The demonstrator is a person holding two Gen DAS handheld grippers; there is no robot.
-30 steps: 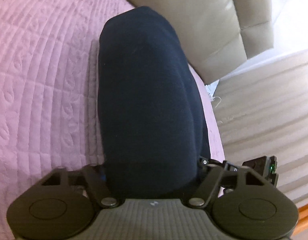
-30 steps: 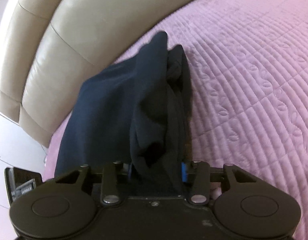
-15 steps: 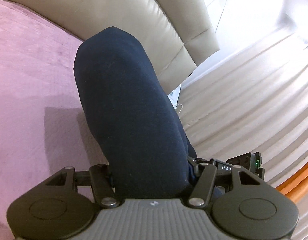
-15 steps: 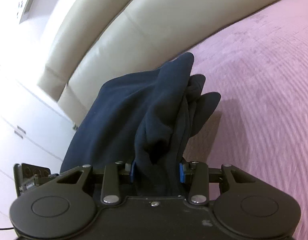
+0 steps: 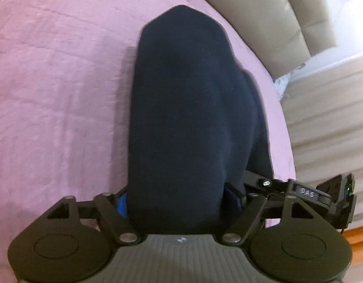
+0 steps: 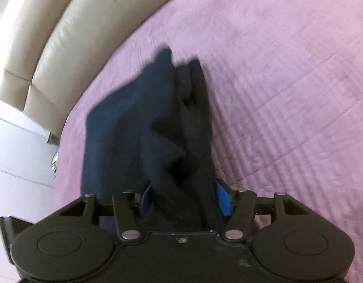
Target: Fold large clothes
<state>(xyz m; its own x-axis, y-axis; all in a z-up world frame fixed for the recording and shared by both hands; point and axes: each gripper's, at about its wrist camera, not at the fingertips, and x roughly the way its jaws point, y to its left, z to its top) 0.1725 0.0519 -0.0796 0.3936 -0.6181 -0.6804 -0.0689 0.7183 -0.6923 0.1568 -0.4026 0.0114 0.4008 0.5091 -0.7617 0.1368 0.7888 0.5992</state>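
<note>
A dark navy garment (image 5: 191,108) hangs bunched from both grippers above a pink quilted bedspread (image 5: 54,89). My left gripper (image 5: 179,202) is shut on one thick end of it; the cloth hides the fingertips. In the right wrist view the garment (image 6: 158,127) falls in folded layers, and my right gripper (image 6: 183,200) is shut on its other end, with blue pads (image 6: 224,198) showing at each side of the cloth. The right gripper (image 5: 306,193) also shows at the right edge of the left wrist view.
A beige padded headboard (image 6: 63,30) runs along the bed's far side and also shows in the left wrist view (image 5: 271,14). White furniture (image 6: 14,151) stands beside the bed. The pink bedspread (image 6: 287,75) stretches wide to the right.
Both grippers tilted up toward the headboard half a second ago, then came back down over the bedspread. The garment stays gripped in both and now hangs lower over the bed.
</note>
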